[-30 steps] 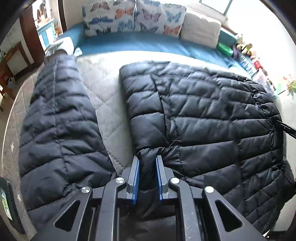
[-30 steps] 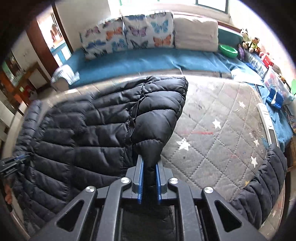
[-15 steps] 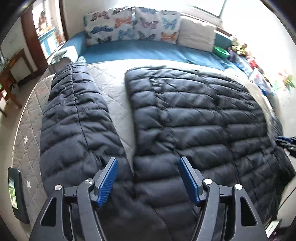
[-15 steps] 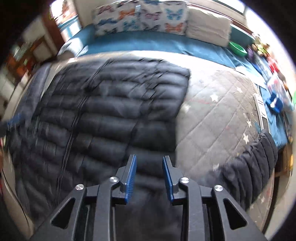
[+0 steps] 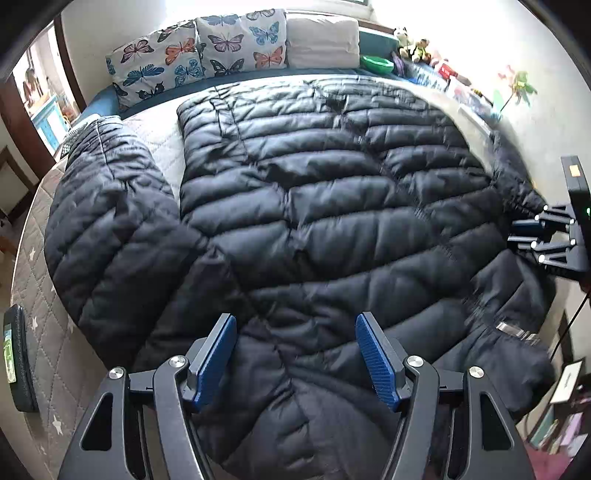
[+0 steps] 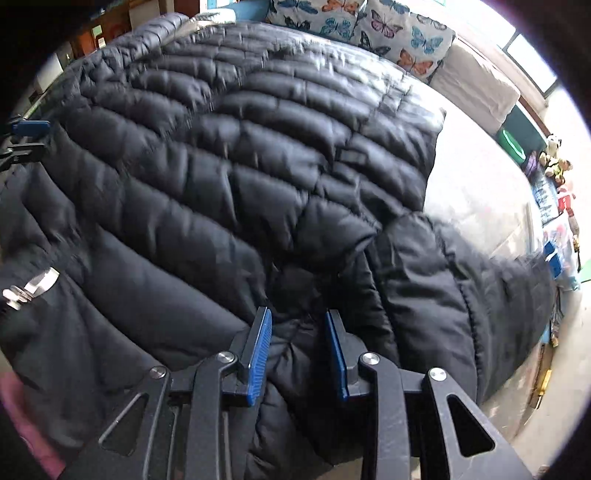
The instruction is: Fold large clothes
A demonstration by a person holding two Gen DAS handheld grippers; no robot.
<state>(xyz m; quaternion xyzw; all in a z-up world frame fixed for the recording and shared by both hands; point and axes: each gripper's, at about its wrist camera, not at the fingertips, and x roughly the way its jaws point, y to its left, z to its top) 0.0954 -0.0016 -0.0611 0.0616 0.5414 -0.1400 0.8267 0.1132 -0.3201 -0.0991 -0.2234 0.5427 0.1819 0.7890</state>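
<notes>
Now your left hand-held gripper [image 5: 295,354] and right hand-held gripper [image 6: 297,347], both parted and empty, hover over the jacket [image 5: 325,206], stretching toward the bed's far edge.

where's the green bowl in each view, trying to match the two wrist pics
Left wrist: the green bowl sits at the top, right of centre, just past the plain beige cushion.
Right wrist: it shows at the right edge, upper part, below the same beige cushion.
Shared landmark: the butterfly cushions behind the black puffer jacket.
</notes>
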